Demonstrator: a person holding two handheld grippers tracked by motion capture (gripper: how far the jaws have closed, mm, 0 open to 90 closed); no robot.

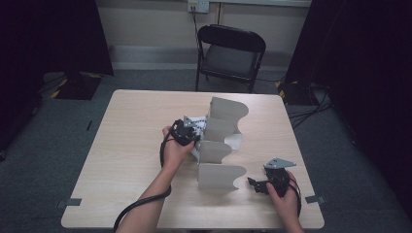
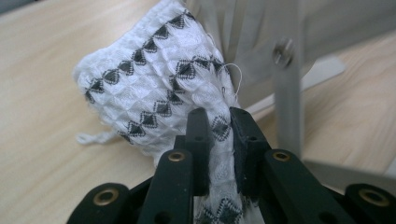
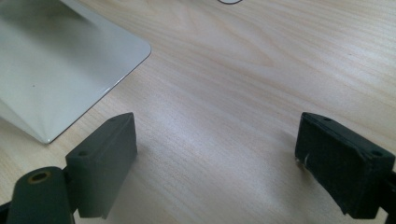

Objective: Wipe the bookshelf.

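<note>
Right, largest first: pale wooden table [image 1: 121, 145], then the grey sheet-metal rack of upright curved dividers [image 1: 219, 150] standing mid-table. I've got the white waffle-weave cloth with black diamond pattern [image 2: 159, 88] pinched in the left gripper [image 2: 219, 128], jaws clenched on a bunched fold; most of the cloth hangs ahead of the tips, touching the rack's near end. Right gripper [image 3: 215, 154] is idle, jaws wide apart over bare wood, nothing between them, rack's base plate just off its left jaw. My read: we're at the placing step, cloth going into or against the rack. Next move needs a clean line into a slot before release.
</note>
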